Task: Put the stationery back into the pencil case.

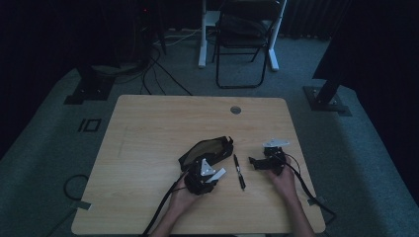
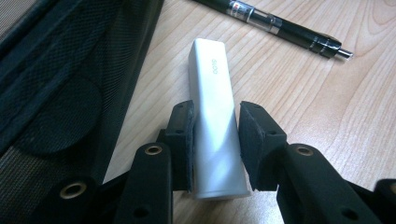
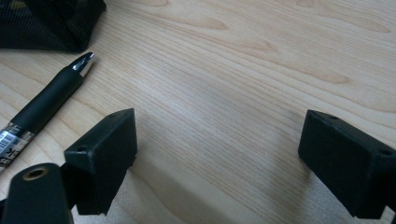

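A white rectangular bar (image 2: 215, 116) with small green lettering lies on the wooden table (image 1: 148, 133). My left gripper (image 2: 217, 109) is shut on it, a pad pressing each long side. A black mesh pouch (image 2: 56, 70) lies right beside the bar. In the high view the left gripper (image 1: 211, 177) sits at the near edge of the pouch (image 1: 210, 148), with the bar (image 1: 219, 174) poking out of it. A black pen (image 1: 239, 172) lies between the two grippers. My right gripper (image 3: 224, 135) stands open over bare wood, with the pen (image 3: 46, 102) just left of its left jaw.
A round cable hole (image 1: 235, 109) sits near the table's far edge. A black folding chair (image 1: 244, 34) and white desk legs stand beyond the table. Cables trail from both grippers off the near edge, and more lie on the carpet at left.
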